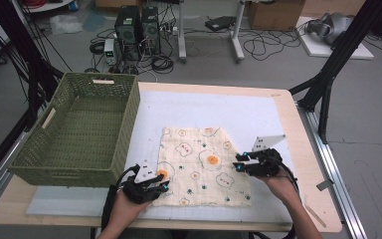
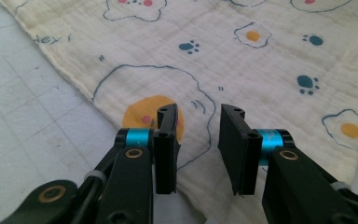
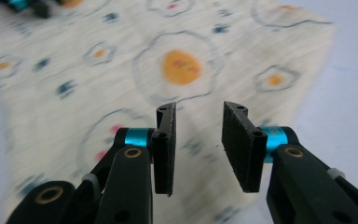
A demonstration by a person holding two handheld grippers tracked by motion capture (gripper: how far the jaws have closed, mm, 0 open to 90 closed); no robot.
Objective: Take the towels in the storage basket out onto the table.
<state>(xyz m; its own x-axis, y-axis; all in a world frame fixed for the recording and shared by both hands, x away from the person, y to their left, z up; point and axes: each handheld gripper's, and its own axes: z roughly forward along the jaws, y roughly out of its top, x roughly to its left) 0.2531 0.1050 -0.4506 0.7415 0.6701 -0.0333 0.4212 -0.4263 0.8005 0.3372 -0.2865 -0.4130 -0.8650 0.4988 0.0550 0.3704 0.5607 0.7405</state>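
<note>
My left gripper [image 1: 155,185] hovers low over the cloth's [image 1: 206,164] near left corner, jaws parted with nothing between them; my right gripper [image 1: 242,162] sits at its right edge, parted too. Up close I see crinkled cream fabric with fried-egg prints, lying flat on the table [image 1: 278,107] beside a green basket [image 1: 82,132].

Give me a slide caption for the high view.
Two hand-held grippers, left and right, jaws open, flank a flat egg-print cloth beside a green woven basket.
</note>
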